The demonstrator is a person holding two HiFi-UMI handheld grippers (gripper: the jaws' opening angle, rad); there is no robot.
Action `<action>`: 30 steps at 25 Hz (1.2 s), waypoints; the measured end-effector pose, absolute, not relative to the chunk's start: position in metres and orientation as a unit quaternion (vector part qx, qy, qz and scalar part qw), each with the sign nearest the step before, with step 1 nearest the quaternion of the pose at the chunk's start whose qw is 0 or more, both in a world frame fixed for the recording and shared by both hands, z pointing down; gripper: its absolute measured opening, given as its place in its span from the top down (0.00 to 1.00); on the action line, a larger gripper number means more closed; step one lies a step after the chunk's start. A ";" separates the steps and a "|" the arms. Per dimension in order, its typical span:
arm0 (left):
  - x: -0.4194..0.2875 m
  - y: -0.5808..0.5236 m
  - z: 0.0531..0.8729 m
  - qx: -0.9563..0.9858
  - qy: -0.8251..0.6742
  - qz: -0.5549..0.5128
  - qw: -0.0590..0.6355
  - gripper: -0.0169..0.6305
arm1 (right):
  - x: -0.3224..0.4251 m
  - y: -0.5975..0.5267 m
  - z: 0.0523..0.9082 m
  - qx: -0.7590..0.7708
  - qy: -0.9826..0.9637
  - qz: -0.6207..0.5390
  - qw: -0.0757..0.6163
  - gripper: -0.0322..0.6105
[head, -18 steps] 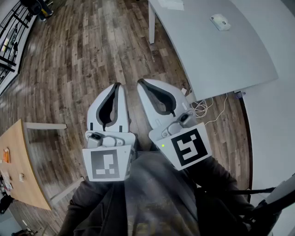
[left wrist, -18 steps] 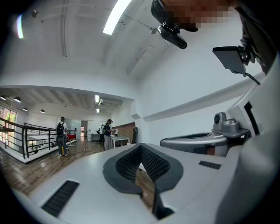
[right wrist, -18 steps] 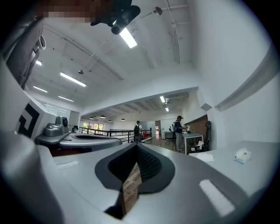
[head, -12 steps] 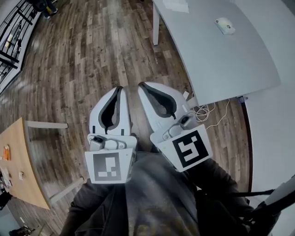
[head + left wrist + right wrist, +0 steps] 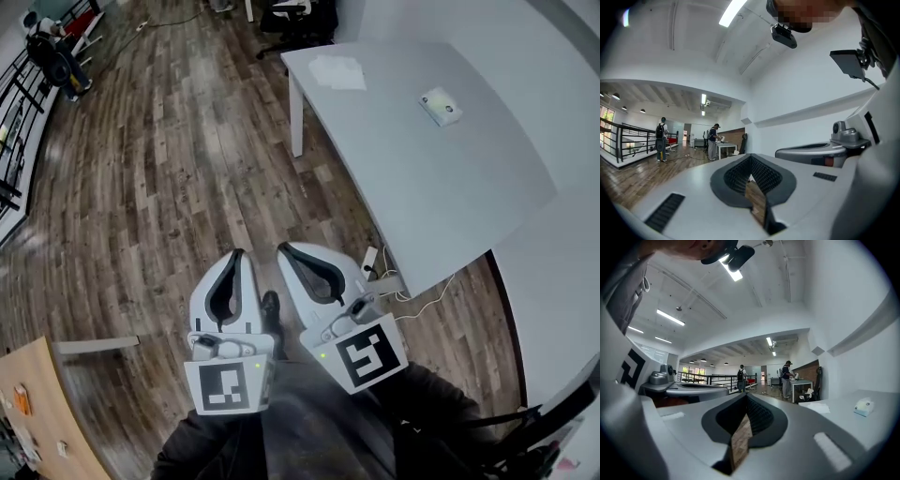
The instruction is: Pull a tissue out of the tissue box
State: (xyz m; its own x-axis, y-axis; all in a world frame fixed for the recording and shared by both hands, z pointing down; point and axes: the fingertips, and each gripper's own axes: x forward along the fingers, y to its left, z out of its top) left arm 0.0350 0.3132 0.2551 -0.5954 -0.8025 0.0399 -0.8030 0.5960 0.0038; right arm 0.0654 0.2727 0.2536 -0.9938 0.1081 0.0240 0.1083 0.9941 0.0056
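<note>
Ahead and to the right of the 2 claws, both pinched closed on nothing, left gripper point(image 5: 236, 255) and right gripper point(image 5: 284, 248), a small white box point(image 5: 440, 106), probably the tissue box, sits well apart on the grey table point(image 5: 450, 197). Tissue should be light, soft and easily torn, so pinch whatever fold stands up at the opening.

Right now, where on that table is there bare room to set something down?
The table is bare across its near half, below the paper and white box, and between those two. Crowded only on the floor by its near corner: cables.
</note>
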 end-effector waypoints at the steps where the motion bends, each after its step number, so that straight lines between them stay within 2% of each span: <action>1: 0.014 0.304 0.256 0.459 -0.888 0.004 0.017 0.97 | 0.047 0.265 0.254 -0.044 -0.999 -0.007 0.010 0.95; 7: -0.084 0.255 0.242 0.529 -0.849 0.005 0.013 0.97 | -0.049 0.219 0.236 0.029 -0.999 -0.009 0.010 0.95; 12: -0.133 0.208 0.240 0.567 -0.824 -0.005 0.020 0.97 | -0.090 0.169 0.224 0.093 -0.996 -0.014 0.011 0.95; 21: -0.160 0.056 0.265 0.661 -0.750 0.001 0.031 0.97 | -0.100 0.014 0.234 0.232 -0.972 -0.014 0.006 0.95; 30: -0.143 -0.139 0.290 0.754 -0.655 0.027 0.055 0.97 | -0.093 -0.150 0.281 0.325 -0.945 0.026 0.034 0.95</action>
State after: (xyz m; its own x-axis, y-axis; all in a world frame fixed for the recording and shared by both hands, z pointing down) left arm -0.1425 -0.1388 0.2895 0.1417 -0.9835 0.1125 -0.9894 -0.1371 0.0483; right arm -0.0929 -0.1497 0.2806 -0.7869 -0.6116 0.0822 -0.6152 0.7879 -0.0271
